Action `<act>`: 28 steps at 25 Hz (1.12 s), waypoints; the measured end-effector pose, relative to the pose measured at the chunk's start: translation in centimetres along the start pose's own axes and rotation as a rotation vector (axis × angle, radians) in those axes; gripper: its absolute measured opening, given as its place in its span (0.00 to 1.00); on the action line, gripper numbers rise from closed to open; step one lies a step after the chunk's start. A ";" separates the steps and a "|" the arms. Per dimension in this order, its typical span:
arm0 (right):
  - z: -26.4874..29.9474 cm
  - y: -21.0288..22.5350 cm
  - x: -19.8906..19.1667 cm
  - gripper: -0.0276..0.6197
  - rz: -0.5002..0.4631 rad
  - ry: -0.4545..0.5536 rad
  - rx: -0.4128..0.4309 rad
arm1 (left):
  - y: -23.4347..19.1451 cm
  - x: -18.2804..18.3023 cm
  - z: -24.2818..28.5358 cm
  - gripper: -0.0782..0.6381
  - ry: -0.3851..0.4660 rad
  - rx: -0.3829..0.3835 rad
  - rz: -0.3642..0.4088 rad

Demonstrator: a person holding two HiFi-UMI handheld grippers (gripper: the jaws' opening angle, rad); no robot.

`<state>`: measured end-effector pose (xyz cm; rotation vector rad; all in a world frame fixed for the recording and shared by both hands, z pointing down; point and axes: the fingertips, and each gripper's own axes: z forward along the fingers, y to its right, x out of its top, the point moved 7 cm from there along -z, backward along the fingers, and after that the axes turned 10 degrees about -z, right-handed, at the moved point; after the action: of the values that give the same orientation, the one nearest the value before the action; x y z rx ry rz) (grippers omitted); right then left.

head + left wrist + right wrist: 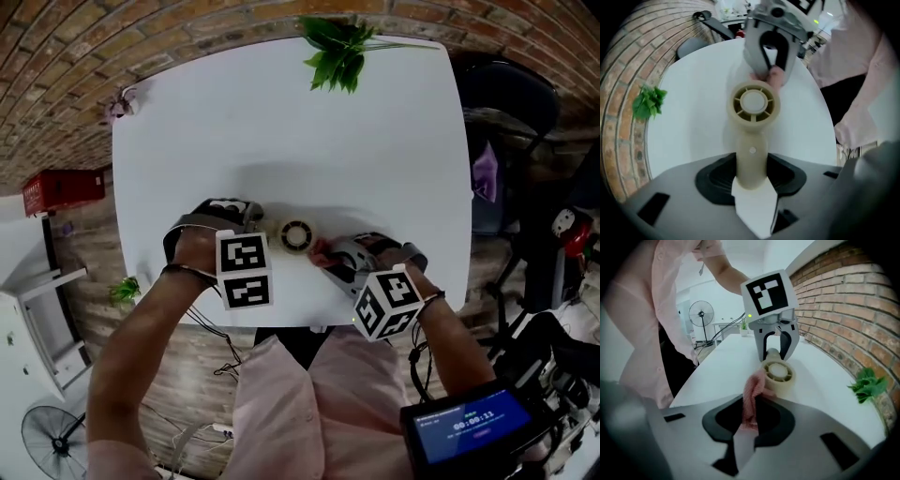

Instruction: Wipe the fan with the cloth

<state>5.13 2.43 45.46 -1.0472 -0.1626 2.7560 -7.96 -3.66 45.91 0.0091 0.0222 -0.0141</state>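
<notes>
Beige fan (296,235), at the white worktop's (281,122) near side, is clamped by its handle in the left tool (752,180), the right tool (749,420) pinching a pink cloth (752,394) against its head; screen (466,424) print unreadable.

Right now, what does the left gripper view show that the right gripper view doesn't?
Left gripper view only: the fan's whole handle clamped by the left gripper, a chair beyond the table. Right gripper view only: a pedestal fan behind. Both: the fan's round head, the pink cloth in the right gripper, the green sprig, brick wall.
</notes>
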 end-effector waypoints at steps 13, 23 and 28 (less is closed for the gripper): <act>-6.2 0.4 -2.4 0.13 0.364 0.041 -0.272 | 3.2 -2.4 -1.3 0.53 0.253 -0.299 -0.708; -12.1 -0.7 -6.9 0.13 0.496 -0.028 -0.432 | 3.9 8.2 -1.4 0.55 0.489 -0.416 -0.697; -12.0 -1.6 -6.7 0.13 0.505 -0.010 -0.422 | 3.5 8.7 -1.9 0.56 0.509 -0.398 -0.712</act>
<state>18.32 3.00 41.13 -1.3278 -0.5761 3.2685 0.73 -0.24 43.84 -0.3946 0.5364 -0.7193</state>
